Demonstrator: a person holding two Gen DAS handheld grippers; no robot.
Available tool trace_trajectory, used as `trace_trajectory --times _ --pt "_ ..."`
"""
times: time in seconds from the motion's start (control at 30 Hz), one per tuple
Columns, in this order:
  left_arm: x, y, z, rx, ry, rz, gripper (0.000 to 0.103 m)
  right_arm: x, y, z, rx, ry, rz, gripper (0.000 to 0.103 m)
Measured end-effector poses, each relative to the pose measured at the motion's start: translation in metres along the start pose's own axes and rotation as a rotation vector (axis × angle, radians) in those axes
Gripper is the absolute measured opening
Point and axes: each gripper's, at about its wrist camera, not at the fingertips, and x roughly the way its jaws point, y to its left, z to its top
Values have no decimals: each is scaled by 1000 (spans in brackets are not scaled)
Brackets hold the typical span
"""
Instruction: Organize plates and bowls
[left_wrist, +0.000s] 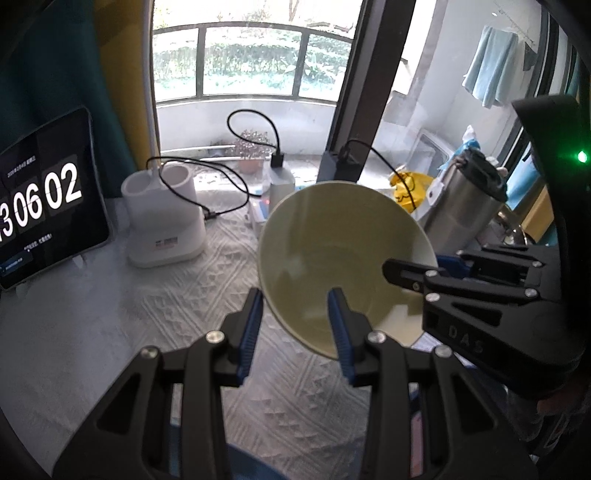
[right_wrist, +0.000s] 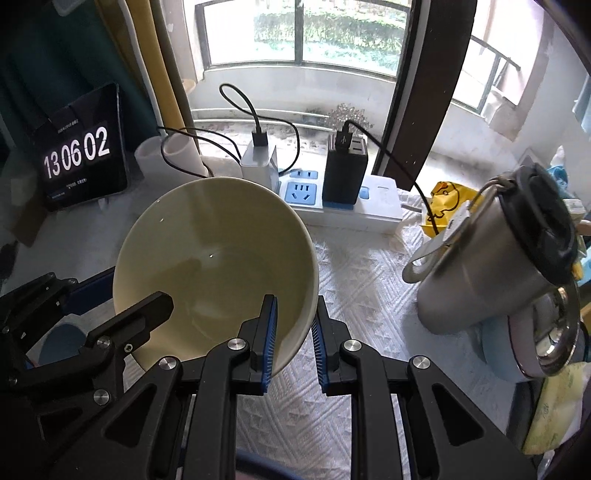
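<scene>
A pale yellow-green bowl is held tilted above the white textured cloth; it also shows in the right wrist view. My left gripper straddles the bowl's lower rim, one blue pad inside and one outside, with a visible gap. My right gripper has its blue pads closed on the bowl's right rim, one inside and one outside. The right gripper shows at the right in the left wrist view, and the left gripper at the lower left in the right wrist view.
A tablet clock leans at the left. A white holder, power strip with chargers and cables stand at the back. A steel mug and yellow bag stand at the right. Something blue lies under the left gripper.
</scene>
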Motion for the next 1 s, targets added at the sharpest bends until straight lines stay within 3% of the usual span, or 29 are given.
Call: trace_trajectory --times 0.43,1.0 --pt "-39 -12 -9 23 -53 7 37 -50 8 -12 -8 -82 -24 20" --pt "-70 -29 -25 51 -84 -4 37 -85 12 -38 -3 -111 -38 20"
